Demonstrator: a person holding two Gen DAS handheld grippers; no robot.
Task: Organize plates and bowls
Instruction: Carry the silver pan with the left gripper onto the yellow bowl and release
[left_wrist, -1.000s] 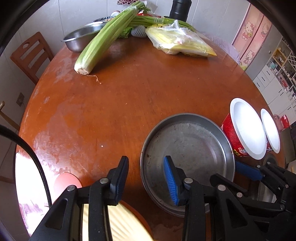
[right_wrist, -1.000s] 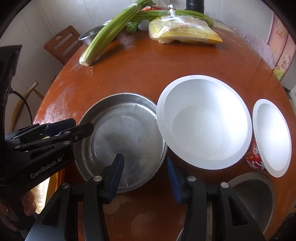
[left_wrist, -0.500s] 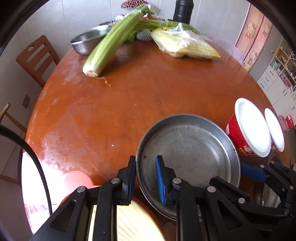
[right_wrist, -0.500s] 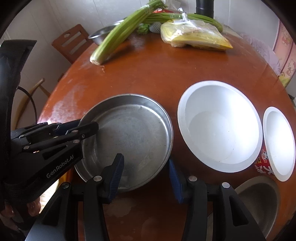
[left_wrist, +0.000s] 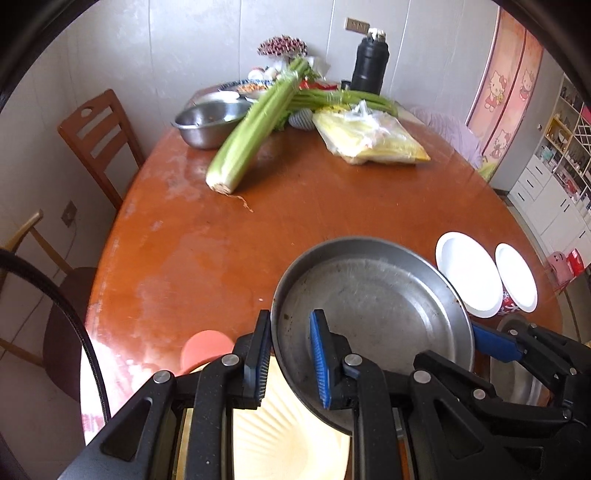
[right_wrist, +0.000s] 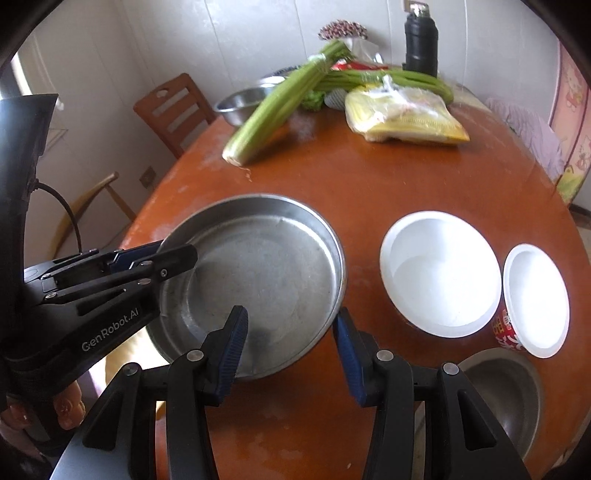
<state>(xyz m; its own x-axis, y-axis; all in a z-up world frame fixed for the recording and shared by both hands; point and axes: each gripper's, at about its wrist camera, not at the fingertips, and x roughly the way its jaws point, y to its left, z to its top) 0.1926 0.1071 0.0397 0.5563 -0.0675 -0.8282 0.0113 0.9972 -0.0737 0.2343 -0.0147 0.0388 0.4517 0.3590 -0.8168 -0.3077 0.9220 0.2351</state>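
2 white bowls (right_wrist: 439, 273) (right_wrist: 535, 299), 1 metal pan (right_wrist: 255, 280), 2 steel bowls (right_wrist: 243, 103) (right_wrist: 506, 398), 1 yellow plate (left_wrist: 288, 435), 1 celery bunch (right_wrist: 280, 103), 1 flask (right_wrist: 421, 40), 2 grippers (left_wrist: 290, 358) (right_wrist: 291, 350).

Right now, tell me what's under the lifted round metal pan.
Under the round metal pan, held by the left gripper, a pale yellow ribbed plate shows; its far part and the table beneath are covered.

I am in the dining corner of a home. A round wooden table (left_wrist: 332, 206) stands near tiled walls, with wooden chairs (left_wrist: 99, 144) pulled up at its far side. Celery (left_wrist: 255, 122), a bag of yellow food (left_wrist: 373, 138) and a steel mixing bowl (left_wrist: 210, 123) lie on it. Pink cartoon-cat door panels (left_wrist: 509, 96) and white storage shelves (left_wrist: 561, 162) fill the right side.
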